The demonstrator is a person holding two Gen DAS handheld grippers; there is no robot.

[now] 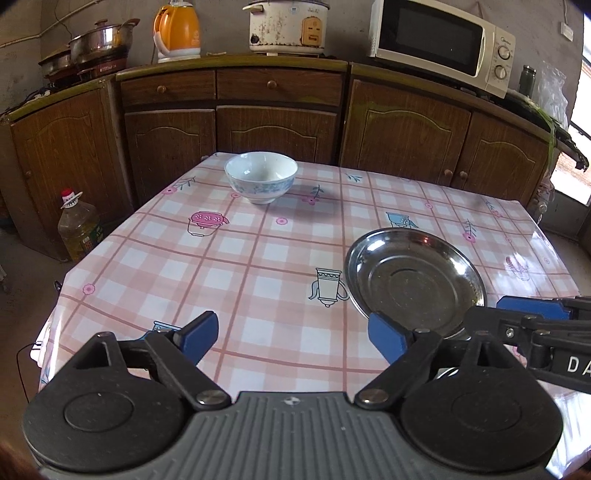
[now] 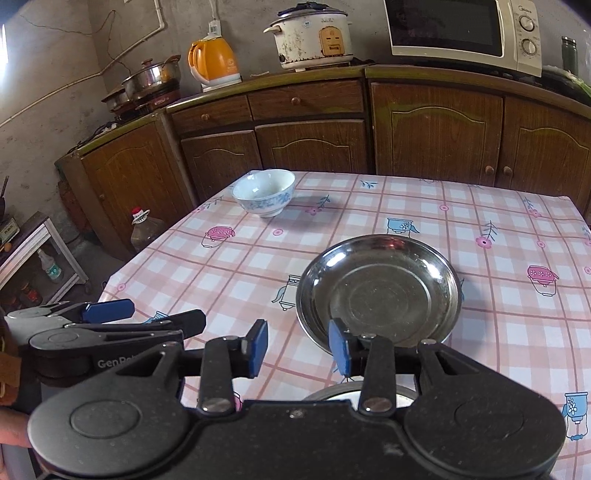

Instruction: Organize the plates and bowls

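Hovering above a table draped in a pink-and-white checked oilcloth [image 1: 258, 258], the left gripper [image 1: 295, 338] had its blue-padded jaws spread wide with nothing between them, while the right gripper [image 2: 298, 349] stood partly parted and equally bare, its right pad just in front of the near rim of a shallow round stainless-steel plate [image 2: 380, 291]. That plate lay flat on the near right part of the cloth; whether the pad touched the rim could not be told from either view. A white ceramic bowl with a blue floral band [image 1: 261, 181] sat upright near the far left edge, well apart from the plate. Behind the table ran brown wooden cabinets [image 1: 280, 129] carrying an orange electric kettle [image 1: 176, 31], a stained white rice cooker [image 1: 288, 26] and a white microwave oven [image 1: 441, 46].
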